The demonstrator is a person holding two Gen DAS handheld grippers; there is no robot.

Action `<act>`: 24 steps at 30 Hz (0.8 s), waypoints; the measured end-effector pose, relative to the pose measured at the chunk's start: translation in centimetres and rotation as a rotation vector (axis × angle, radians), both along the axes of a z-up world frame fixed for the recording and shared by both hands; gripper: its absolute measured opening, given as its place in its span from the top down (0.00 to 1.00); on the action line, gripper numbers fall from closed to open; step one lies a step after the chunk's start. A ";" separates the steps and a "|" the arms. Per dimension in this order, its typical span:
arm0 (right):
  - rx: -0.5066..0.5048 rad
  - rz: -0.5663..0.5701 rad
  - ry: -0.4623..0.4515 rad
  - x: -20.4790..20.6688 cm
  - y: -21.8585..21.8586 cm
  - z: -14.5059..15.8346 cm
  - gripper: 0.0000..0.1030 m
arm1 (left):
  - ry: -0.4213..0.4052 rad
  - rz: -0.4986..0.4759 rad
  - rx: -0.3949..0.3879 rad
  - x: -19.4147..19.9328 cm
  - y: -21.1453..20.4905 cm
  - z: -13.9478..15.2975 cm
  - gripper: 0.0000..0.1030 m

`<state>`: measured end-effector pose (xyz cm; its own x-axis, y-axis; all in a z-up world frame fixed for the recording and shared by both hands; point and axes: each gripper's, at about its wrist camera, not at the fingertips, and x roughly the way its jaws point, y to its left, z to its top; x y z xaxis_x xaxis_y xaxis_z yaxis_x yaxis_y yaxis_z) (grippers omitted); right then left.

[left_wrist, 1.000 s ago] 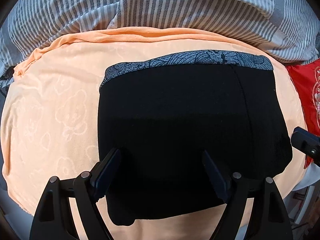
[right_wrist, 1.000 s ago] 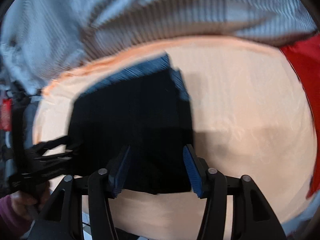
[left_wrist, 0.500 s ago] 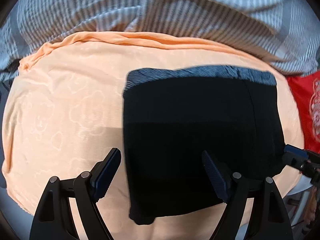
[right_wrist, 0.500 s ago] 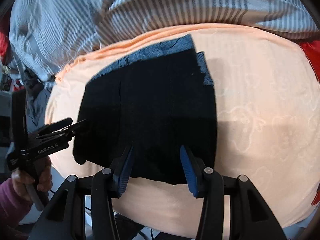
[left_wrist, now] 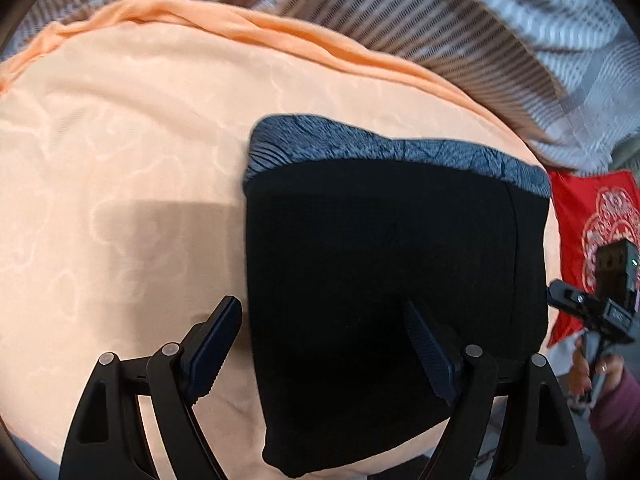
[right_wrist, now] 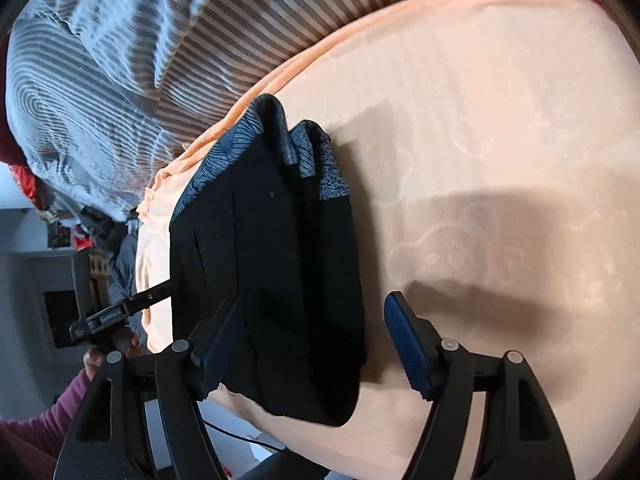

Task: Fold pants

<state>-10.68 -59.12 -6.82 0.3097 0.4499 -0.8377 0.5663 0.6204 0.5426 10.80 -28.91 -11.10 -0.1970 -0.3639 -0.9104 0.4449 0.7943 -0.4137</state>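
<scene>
The black pants (left_wrist: 384,280) lie folded into a compact stack on the peach blanket (left_wrist: 120,200) that covers the bed, their grey patterned waistband (left_wrist: 380,148) along the far edge — a striped duvet (left_wrist: 460,20) is bunched beyond the blanket. The left gripper (left_wrist: 320,344) hovers over the near left part of the stack, its fingers spread wide and holding nothing. The right gripper (right_wrist: 312,340) hangs over the stack's right edge, fingers likewise parted and empty — one above the cloth, the other above bare blanket. A red patterned cloth (left_wrist: 592,220) lies beside the blanket's right end.
</scene>
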 end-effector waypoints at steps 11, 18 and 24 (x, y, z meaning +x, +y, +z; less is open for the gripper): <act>0.163 0.053 -0.065 0.9 -1.0 -3.3 0.24 | 0.079 -0.044 -0.069 1.1 -0.8 -2.6 0.15; 0.239 0.075 -0.110 0.9 -1.6 -4.3 0.24 | 0.112 -0.063 -0.106 1.6 -0.7 -3.4 0.10; 0.258 0.091 -0.117 2.7 -0.8 -4.9 0.21 | 0.078 -0.022 -0.102 1.0 -1.3 -3.2 0.08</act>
<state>-7.96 -59.93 -11.73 0.3457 0.6739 -0.6530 0.4389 0.4989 0.7473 11.78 -30.16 -14.32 -0.2742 -0.4486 -0.8506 0.4249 0.7370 -0.5256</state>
